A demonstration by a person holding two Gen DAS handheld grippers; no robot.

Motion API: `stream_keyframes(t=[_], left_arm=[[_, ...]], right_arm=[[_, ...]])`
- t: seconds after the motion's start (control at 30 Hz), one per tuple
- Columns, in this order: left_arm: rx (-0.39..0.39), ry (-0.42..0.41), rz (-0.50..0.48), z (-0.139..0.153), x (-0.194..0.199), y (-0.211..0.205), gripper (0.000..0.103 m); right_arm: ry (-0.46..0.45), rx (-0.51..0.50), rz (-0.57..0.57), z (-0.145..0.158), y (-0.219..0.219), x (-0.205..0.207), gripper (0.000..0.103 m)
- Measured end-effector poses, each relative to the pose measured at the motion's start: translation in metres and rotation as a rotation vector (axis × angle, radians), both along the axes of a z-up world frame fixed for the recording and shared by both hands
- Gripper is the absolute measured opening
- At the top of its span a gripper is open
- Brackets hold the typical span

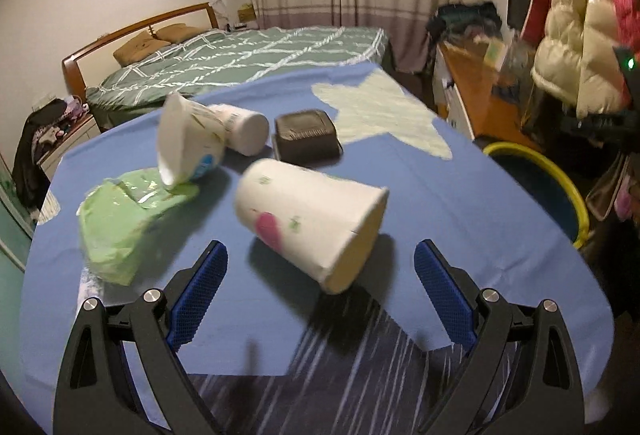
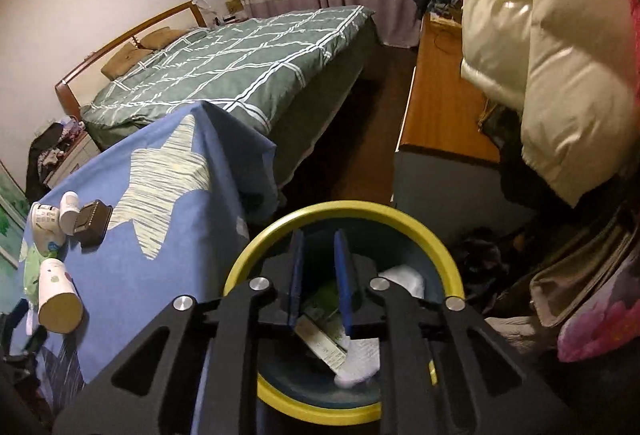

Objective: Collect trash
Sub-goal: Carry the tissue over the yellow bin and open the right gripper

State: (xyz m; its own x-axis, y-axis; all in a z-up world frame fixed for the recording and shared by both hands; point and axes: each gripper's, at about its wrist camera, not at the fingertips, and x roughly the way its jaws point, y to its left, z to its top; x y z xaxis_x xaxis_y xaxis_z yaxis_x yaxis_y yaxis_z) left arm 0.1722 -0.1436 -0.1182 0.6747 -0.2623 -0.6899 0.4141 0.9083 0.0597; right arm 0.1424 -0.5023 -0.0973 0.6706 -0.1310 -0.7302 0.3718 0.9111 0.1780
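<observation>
A white paper cup (image 1: 308, 223) with a pink mark lies on its side on the blue tablecloth (image 1: 420, 175), just ahead of my open, empty left gripper (image 1: 320, 259). Behind it lie a green plastic packet (image 1: 120, 223), a crumpled white cup (image 1: 188, 139), a white bottle (image 1: 244, 127) and a dark box (image 1: 306, 135). My right gripper (image 2: 320, 251) hovers over the yellow-rimmed bin (image 2: 344, 213) with its jaws a narrow gap apart and nothing between them. A white carton (image 2: 340, 347) and other trash lie inside the bin. The paper cup also shows at the left of the right wrist view (image 2: 58, 299).
The bin also shows at the table's right side in the left wrist view (image 1: 560, 179). A bed with a green cover (image 1: 248, 55) stands beyond the table. A wooden desk (image 2: 440, 107) and hanging coats (image 2: 540, 55) are on the right.
</observation>
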Motion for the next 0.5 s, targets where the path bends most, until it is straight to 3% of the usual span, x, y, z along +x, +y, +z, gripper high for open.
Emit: stream_keyframes(t=[0.17,0.5], left_arm=[[0.018,0.002,0.073,0.001,0.013,0.009,0.093],[0.092,-0.061,0.259,0.028,0.030,0.081,0.093]], right_arm=[[-0.009,0.013,0.020,-0.006,0.000,0.002,0.021],[-0.032,0.042,0.047,-0.004,0.006,0.010,0.022]])
